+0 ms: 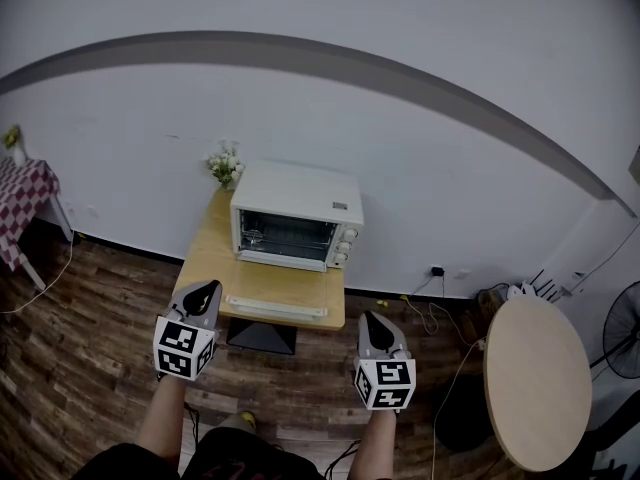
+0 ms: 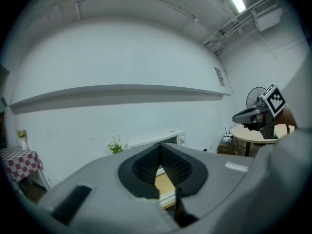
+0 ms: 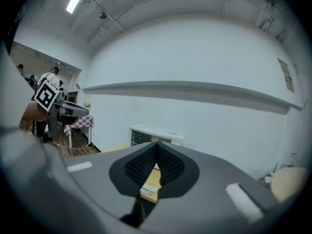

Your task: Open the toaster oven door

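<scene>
The left tool (image 2: 160, 146) is closed: its ribbed pads meet at the tips and grip nothing. The right tool (image 3: 157, 145) is the same, with its jaws together and empty. In the head view both tools are held out side by side above the wooden floor (image 1: 90, 358), one in each hand. They point towards the table (image 1: 212, 258) and stop just short of its near edge, the left one closer to it than the right.

The toaster oven (image 1: 300, 190) stands on the far part of this small wooden table, against the white wall (image 1: 450, 168), well apart from both tools. Its glass door (image 1: 287, 236) is upright and closed against the front. The knobs (image 1: 349, 245) run down the panel to the right of the door. A long white strip (image 1: 275, 308) lies along the table's near edge; it may be a tray or a handle, but the view is too small to tell. A small bunch of flowers (image 1: 225, 164) stands at the table's far left corner, beside the oven.

To the right is a round table (image 1: 535, 378), with a fan (image 1: 620, 330) beyond it. At the far left is a checked cloth (image 1: 22, 200).
</scene>
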Motion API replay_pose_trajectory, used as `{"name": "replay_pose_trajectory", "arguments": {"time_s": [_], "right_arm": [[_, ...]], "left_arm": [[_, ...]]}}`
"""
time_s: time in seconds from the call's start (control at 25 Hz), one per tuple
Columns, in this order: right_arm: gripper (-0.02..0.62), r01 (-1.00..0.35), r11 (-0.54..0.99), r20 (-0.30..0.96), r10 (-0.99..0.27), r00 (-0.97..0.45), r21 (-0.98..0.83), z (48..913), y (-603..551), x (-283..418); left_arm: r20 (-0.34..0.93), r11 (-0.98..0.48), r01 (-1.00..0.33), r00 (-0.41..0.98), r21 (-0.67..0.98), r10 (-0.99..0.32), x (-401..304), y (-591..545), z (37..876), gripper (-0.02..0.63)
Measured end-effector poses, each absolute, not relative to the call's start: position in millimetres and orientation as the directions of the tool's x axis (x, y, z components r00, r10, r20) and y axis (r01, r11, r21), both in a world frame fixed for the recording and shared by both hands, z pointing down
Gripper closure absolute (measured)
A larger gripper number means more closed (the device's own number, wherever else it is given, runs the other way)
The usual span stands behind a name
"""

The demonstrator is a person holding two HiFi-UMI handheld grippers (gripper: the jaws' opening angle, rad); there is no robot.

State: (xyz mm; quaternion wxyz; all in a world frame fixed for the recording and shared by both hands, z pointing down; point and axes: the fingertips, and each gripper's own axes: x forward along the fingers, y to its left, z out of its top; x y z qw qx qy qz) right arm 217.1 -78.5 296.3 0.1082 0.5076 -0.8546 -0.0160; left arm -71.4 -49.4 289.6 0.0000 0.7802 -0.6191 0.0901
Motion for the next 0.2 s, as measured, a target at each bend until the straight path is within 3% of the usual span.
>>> {"name": "replay_pose_trajectory", "arguments": {"time_s": [0.2], "right_arm": [[0.603, -0.866, 0.481, 0.179, -0.871, -0.456, 0.135, 298.2, -74.2, 217.1]], "left_arm": [[0.139, -0.241, -0.964, 0.225, -0.114, -0.965, -70.2, -46.8, 288.5, 0.609]]}}
